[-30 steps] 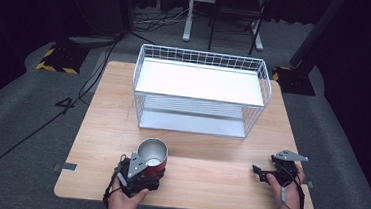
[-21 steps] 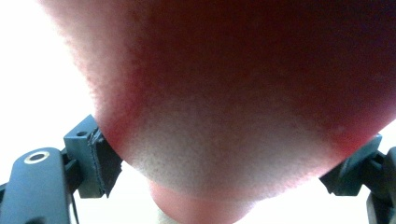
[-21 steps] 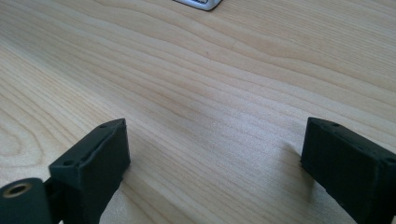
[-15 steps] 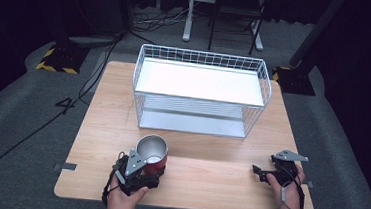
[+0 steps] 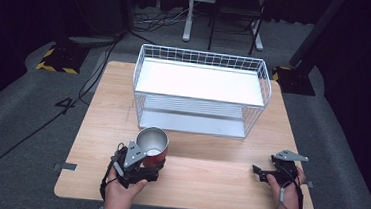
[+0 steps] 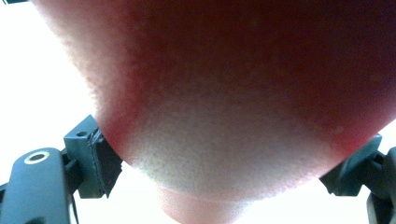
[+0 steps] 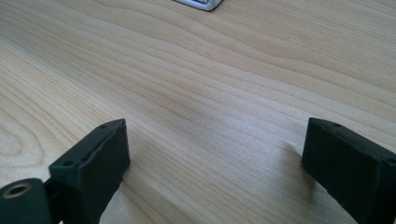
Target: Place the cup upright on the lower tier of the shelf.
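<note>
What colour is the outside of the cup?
Red outside, seen best in the left gripper view: cup.

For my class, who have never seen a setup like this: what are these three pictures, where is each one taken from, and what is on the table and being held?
No robot is here: a person sits at a wooden table and holds a hand tool with two black jaws in each hand. The high view looks down from above the person. The other two pictures come from small cameras riding on the tools and looking along their jaws.

On the table stands a white wire rack with two shelves. The left gripper is closed on a red cup with a shiny metal inside, upright near the front edge; in the left gripper view the cup's red wall sits between the jaws. The right gripper rests at the front right, its jaws apart over bare wood, holding nothing.
</note>
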### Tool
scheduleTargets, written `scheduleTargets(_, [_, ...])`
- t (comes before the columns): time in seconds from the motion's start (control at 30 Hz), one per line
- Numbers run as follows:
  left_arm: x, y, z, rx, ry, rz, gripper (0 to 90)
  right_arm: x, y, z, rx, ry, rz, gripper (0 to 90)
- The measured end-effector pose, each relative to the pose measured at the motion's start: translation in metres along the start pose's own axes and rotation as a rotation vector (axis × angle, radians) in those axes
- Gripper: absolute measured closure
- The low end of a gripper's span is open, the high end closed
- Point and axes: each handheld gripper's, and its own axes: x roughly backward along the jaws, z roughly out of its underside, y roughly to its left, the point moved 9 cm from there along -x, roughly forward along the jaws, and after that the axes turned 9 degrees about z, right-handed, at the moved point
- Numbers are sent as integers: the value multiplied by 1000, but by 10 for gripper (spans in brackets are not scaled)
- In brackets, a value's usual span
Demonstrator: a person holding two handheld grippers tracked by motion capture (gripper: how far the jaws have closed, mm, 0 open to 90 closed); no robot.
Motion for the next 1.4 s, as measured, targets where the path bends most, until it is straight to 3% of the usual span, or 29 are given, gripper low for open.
scheduleTargets(0.53, [-9, -2, -35, -45, -10, 37, 163, 0, 0, 0, 0, 0, 1, 79])
scheduleTargets(1.0, [-40, -3, -52, -74, -22, 65, 163, 0, 0, 0, 0, 0, 1, 80])
scheduleTargets(1.1, [-49, -7, -56, -114, -24, 64, 163, 0, 0, 0, 0, 0, 1, 79])
scheduleTargets(1.4, [-68, -11, -60, -136, -25, 75, 164, 0, 0, 0, 0, 1, 1, 79])
